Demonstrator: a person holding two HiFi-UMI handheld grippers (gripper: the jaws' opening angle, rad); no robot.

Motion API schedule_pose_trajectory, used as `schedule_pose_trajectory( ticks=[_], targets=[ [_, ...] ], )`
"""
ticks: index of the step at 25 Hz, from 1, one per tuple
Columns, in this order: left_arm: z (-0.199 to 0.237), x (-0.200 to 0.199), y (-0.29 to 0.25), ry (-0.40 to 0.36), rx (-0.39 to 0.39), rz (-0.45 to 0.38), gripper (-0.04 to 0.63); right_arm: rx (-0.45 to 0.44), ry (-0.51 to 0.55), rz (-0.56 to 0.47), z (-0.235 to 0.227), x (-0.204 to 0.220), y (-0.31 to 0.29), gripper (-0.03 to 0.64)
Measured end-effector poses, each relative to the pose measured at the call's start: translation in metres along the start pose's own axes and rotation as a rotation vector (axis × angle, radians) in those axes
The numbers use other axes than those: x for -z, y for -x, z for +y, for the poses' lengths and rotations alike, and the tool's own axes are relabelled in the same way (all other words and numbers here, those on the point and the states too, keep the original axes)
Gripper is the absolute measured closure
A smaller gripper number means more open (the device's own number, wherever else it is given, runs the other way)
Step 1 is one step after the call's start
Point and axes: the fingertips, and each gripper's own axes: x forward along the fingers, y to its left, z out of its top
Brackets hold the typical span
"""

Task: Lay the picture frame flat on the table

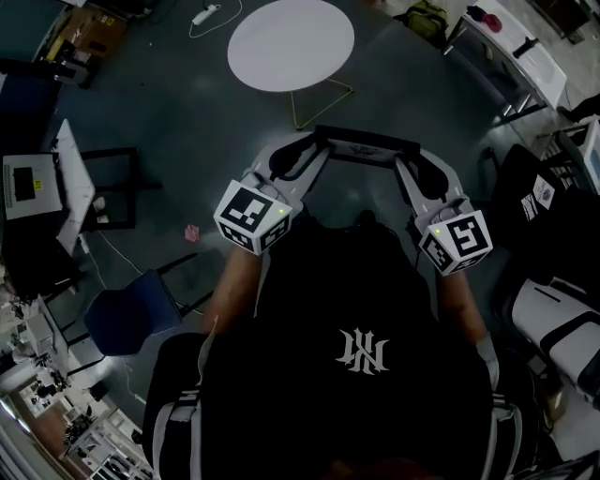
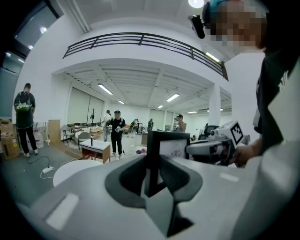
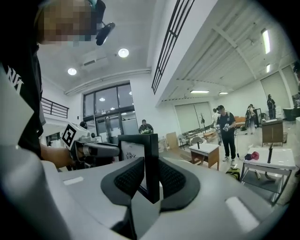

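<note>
Currently left gripper (image 2: 152, 174) fingers pinch one side edge of picture frame (image 2: 168, 146), right gripper (image 3: 151, 179) fingers opposite edge.

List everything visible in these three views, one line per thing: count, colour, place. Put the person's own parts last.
picture frame: one, black, upright in the air between both grippers
round table: one, white, on the floor ahead
chair: one, blue, on the floor at left
power strip: one, white, on the floor beside the round table
small desk: one, white top on wood, mid-room
bystanders: several, mostly dark clothes, in the background
left gripper: one, grey, shut on the picture frame's left edge
right gripper: one, grey, shut on the picture frame's right edge
shirt: one, black, on the person, below the grippers
</note>
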Motion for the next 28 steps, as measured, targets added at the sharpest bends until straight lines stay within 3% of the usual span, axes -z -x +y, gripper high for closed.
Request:
schedule_pose_trajectory(
  ticks=[7,14,20,28],
  targets=[
    [-0.02,0.003,-0.015,0.009,-0.039,0.006,0.518,-0.031,-0.024,0.003,-0.018,0.006,0.017,0.545],
    [-0.011,0.01,-0.038,0.054,-0.042,0.015,0.517,-0.035,-0.037,0.03,-0.041,0.01,0.005,0.545],
    [0.029,0.015,-0.083,0.083,-0.016,0.004,0.512,-0.017,0.001,0.059,-0.084,0.007,-0.037,0.543],
    [0.115,-0.019,-0.151,0.094,-0.006,-0.021,0.514,-0.031,0.081,0.109,-0.141,-0.033,-0.118,0.551]
  ],
)
